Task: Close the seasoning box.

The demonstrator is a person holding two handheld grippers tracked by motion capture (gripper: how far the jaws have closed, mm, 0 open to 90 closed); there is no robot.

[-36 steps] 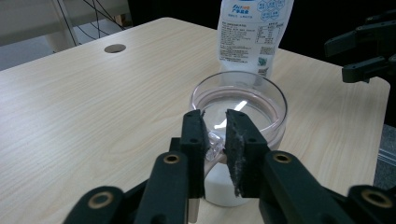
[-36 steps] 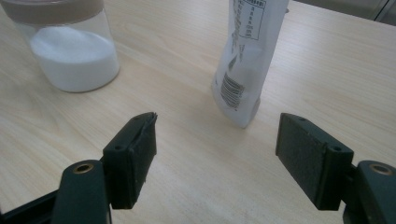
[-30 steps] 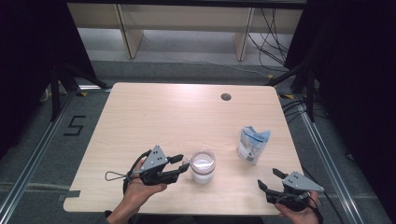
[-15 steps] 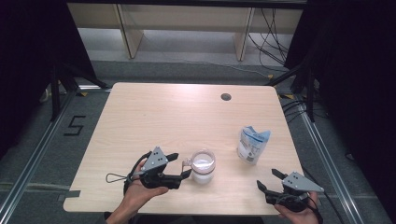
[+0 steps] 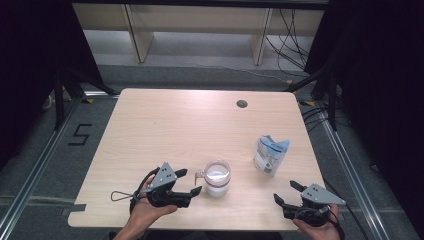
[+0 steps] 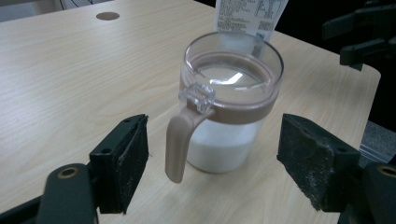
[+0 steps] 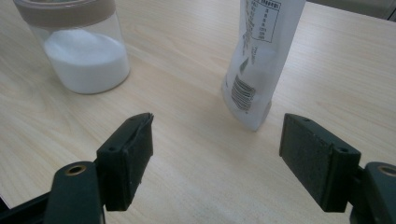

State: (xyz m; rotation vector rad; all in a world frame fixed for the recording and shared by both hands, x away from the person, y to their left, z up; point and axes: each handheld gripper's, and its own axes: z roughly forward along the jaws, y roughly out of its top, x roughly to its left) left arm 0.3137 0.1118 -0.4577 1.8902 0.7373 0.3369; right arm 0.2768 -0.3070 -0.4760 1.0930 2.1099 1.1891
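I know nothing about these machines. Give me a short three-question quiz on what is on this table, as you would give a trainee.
1. True or false: the left hand-held gripper is clamped on the jar.
2. What stands beyond the right hand-held gripper: A a white pouch, B a red bowl, C a book?
3. Fill in: the jar's lid is ____ (on or off).

Key:
1. False: its jaws have just been opening and stand apart on either side of the jar's handle.
2. A, the white pouch, standing upright.
3. On; white powder lies inside.
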